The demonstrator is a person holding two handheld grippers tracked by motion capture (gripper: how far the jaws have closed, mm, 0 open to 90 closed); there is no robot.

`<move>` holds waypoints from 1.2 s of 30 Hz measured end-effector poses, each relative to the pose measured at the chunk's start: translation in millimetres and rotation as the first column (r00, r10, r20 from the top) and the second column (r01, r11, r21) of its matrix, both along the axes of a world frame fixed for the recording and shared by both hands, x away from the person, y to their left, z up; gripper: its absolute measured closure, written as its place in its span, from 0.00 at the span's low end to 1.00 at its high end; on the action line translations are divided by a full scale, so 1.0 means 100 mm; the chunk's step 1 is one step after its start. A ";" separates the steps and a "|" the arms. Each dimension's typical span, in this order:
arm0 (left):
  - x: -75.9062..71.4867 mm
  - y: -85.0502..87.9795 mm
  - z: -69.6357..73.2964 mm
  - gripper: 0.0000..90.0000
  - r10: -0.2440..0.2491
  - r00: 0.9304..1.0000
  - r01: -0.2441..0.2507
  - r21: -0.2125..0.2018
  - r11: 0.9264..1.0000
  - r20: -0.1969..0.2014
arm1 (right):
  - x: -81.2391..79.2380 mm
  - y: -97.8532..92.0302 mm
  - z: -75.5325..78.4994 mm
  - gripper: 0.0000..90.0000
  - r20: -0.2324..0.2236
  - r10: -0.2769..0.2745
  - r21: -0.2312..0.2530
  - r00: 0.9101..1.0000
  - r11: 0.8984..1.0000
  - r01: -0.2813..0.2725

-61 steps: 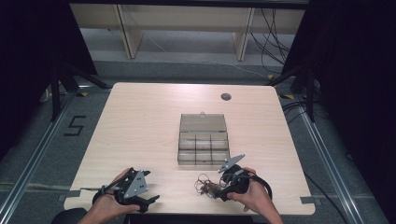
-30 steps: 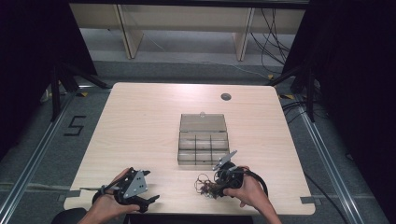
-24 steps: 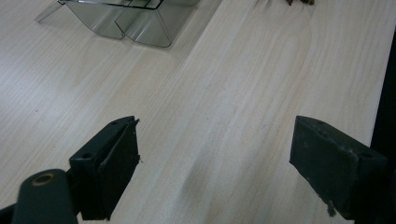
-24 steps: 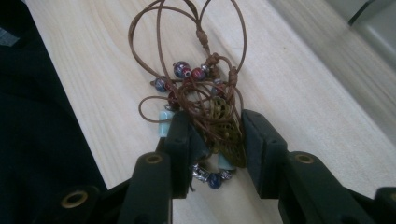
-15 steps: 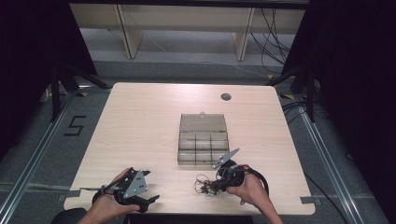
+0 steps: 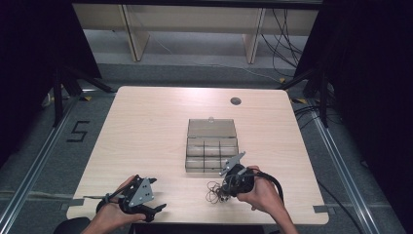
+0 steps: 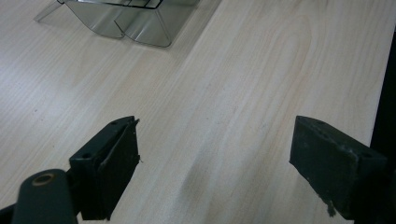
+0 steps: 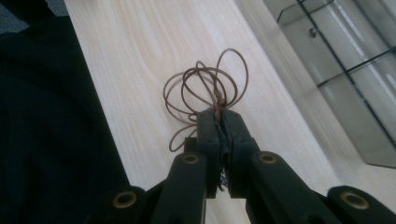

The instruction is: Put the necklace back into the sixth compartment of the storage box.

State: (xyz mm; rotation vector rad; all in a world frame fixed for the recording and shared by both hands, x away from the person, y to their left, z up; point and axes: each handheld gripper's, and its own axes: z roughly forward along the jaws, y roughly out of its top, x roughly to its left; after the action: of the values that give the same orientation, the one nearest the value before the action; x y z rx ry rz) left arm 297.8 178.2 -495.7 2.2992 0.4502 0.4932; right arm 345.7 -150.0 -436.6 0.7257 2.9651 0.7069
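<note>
Wire comes first: a thin brown tangled wire coil (image 8: 205,93) lies near the front edge of the pale wooden desk (image 6: 146,126), clamped at one strand by the right tool (image 8: 219,114), its jaws pressed together on it. The clear plastic compartment box (image 6: 211,146), lid open at mid-desk, looks empty, so by my judgement stowing remains undone. The left tool (image 7: 215,163) hangs near the front left corner, jaws wide apart, holding nothing. The right gripper view shows the pinch plainly; the high view blurs it.
</note>
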 end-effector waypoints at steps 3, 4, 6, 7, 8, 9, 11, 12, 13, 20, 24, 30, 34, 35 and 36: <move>0.00 0.01 0.01 0.17 0.007 1.000 -0.008 0.015 1.000 0.004 | 0.01 0.00 0.04 0.97 0.019 0.011 -0.004 1.000 1.000 -0.010; 0.00 0.01 0.01 0.17 0.005 1.000 -0.006 0.011 1.000 0.009 | 0.01 0.00 0.07 0.97 0.023 0.013 -0.005 1.000 1.000 -0.013; 0.00 0.01 0.01 0.17 0.001 1.000 -0.001 0.010 1.000 0.004 | 0.02 0.00 0.10 0.97 0.041 0.022 -0.010 0.999 1.000 -0.021; 0.00 0.01 0.01 0.17 0.001 1.000 -0.001 0.009 1.000 0.005 | 0.03 0.00 0.12 0.97 0.047 0.023 -0.009 0.999 1.000 -0.022; 0.00 0.01 0.01 0.17 0.004 1.000 -0.004 0.009 1.000 0.010 | 0.04 -0.01 0.15 0.97 0.048 0.022 -0.007 0.999 1.000 -0.022; 0.00 0.01 0.01 0.17 0.004 1.000 -0.004 0.009 1.000 0.010 | 0.05 -0.01 0.17 0.97 0.050 0.022 -0.007 0.998 1.000 -0.022; 0.00 0.01 0.02 0.17 0.005 1.000 -0.005 0.005 1.000 0.002 | 0.06 -0.01 0.21 0.97 0.053 0.023 -0.007 0.998 1.000 -0.023; 0.00 0.01 0.02 0.17 0.006 1.000 -0.006 0.008 1.000 0.004 | 0.06 -0.01 0.21 0.97 0.053 0.023 -0.007 0.998 1.000 -0.023; 0.01 0.02 0.02 0.17 0.008 1.000 -0.008 0.014 1.000 0.004 | 0.09 0.00 0.27 0.97 0.071 0.031 -0.005 0.997 1.000 -0.030; 0.00 0.02 0.01 0.17 0.009 1.000 -0.009 0.008 1.000 0.008 | 0.14 0.04 0.46 0.97 0.091 0.042 -0.020 0.995 0.999 -0.040; 0.01 0.01 0.00 0.17 0.022 1.000 -0.022 0.008 1.000 0.022 | 0.17 0.05 0.53 0.97 0.084 0.061 -0.019 0.995 0.998 -0.060; 0.01 0.02 0.01 0.17 0.009 1.000 -0.009 0.012 1.000 0.010 | 0.24 -0.01 0.67 0.97 0.092 0.032 -0.030 0.995 0.999 -0.030; 0.01 0.01 0.00 0.17 0.007 1.000 -0.007 0.013 1.000 0.008 | 0.30 -0.05 0.76 0.97 0.110 0.013 -0.035 0.994 0.999 -0.010; 0.01 0.01 0.00 0.17 0.009 1.000 -0.009 0.001 1.000 0.006 | 0.32 -0.06 0.77 0.97 0.108 0.023 -0.034 0.994 0.999 -0.019; 0.01 0.01 0.00 0.17 0.009 1.000 -0.009 0.001 1.000 0.006 | 0.33 -0.07 0.79 0.97 0.108 0.003 -0.036 0.994 0.999 0.001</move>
State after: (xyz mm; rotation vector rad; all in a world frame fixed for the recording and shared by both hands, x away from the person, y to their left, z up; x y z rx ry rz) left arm 298.5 179.2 -495.7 2.2971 0.4585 0.5045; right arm 378.6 -156.8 -357.8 0.6619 2.8730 0.6683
